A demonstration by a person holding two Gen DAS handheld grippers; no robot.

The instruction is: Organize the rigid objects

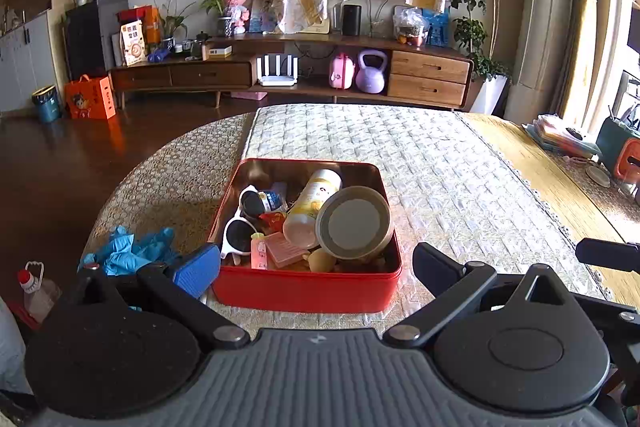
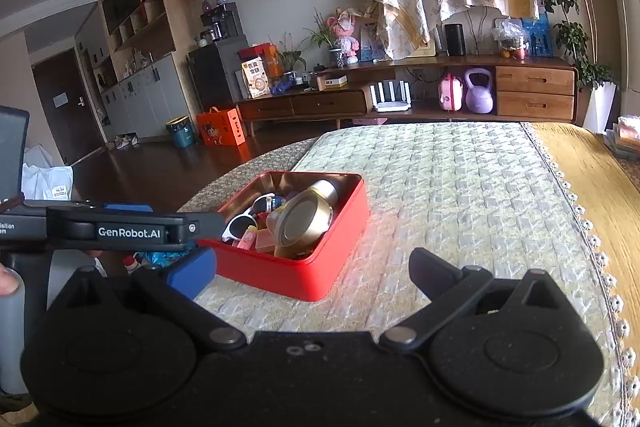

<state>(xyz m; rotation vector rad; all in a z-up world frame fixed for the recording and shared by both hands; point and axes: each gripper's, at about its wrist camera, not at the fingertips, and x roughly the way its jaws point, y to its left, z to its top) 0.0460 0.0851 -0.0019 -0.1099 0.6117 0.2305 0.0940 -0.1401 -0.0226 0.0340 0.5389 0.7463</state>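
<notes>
Jaws of both grippers spread, empty; red tin (image 1: 308,287) crammed: sunglasses (image 1: 240,223), gold-rimmed can (image 1: 354,223).

Glossy red metal tin (image 1: 304,287), quilted cloth table cover (image 1: 440,163), matt gold can (image 1: 354,223), crumpled blue gloves (image 1: 128,249)

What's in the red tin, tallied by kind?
Inside the red tin, counting only items I can identify:
White sunglasses: 1
Yellow-label bottle: 1
Round gold can: 1
Pink flat box: 1
Small snack packets: 2
Total: 6; more lies hidden underneath.
</notes>
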